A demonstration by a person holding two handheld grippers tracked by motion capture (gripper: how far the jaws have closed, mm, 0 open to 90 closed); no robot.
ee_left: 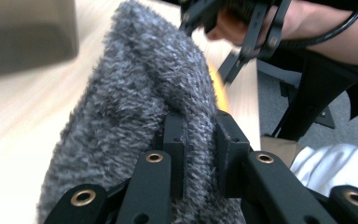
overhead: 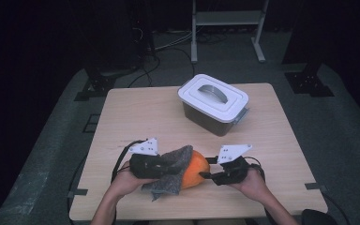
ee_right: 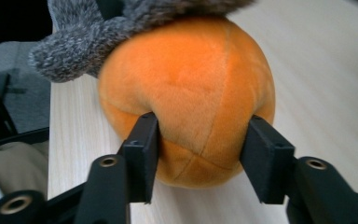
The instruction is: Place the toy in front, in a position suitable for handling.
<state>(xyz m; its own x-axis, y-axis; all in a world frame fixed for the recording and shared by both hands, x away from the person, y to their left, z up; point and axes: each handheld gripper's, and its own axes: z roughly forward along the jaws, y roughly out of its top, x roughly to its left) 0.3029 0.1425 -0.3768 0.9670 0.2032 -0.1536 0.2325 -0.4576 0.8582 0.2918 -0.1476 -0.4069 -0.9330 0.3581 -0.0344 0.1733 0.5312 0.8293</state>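
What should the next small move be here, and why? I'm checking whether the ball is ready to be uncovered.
Probably draw the grey cloth off sideways: the left gripper is shut on it, and the right gripper already presses into the orange plush ball, so the ball should stay put.

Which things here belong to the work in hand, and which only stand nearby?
In use:
- grey fuzzy cloth, pinched in the left claw
- orange plush ball, squeezed between the jaws of the right claw, partly under the cloth

Standing by:
- lidded plastic box, closed, at the far side of the table
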